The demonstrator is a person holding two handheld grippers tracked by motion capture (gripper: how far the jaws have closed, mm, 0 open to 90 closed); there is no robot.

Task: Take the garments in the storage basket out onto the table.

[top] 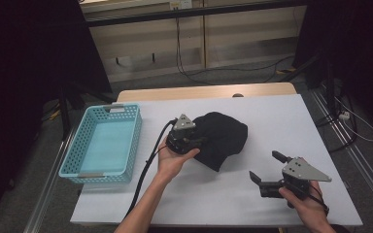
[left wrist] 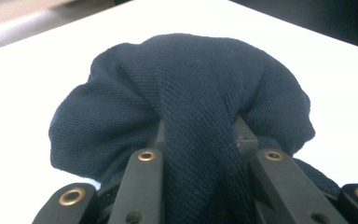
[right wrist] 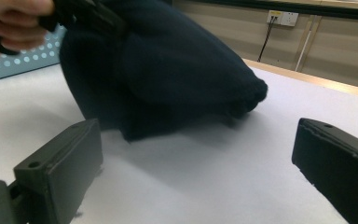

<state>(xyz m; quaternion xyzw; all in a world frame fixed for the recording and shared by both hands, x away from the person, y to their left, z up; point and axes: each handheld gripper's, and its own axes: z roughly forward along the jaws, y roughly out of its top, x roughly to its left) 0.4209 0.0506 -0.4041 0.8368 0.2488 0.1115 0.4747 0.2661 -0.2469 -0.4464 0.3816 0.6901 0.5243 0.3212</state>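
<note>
**Dark cloth held by one fold: slip and drag risk**

Nearest the person, the right gripper point(top: 267, 169) hovers over the white table point(top: 281, 121), jaws spread wide, holding and touching nothing. Mid-table, the left gripper point(top: 200, 141) is clamped on a fold of the dark knitted cloth point(top: 221, 136), which is partly lifted, its far end resting on the table. Judged risk: a single narrow pinch may slip, or the trailing bulk may drag and miss the blue basket point(top: 81, 141) at far left.

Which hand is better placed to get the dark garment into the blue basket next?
Left. Its hand-held gripper is shut on the garment and nearer the basket. The right hand-held gripper is open, holding nothing, on the far side from the basket.
</note>
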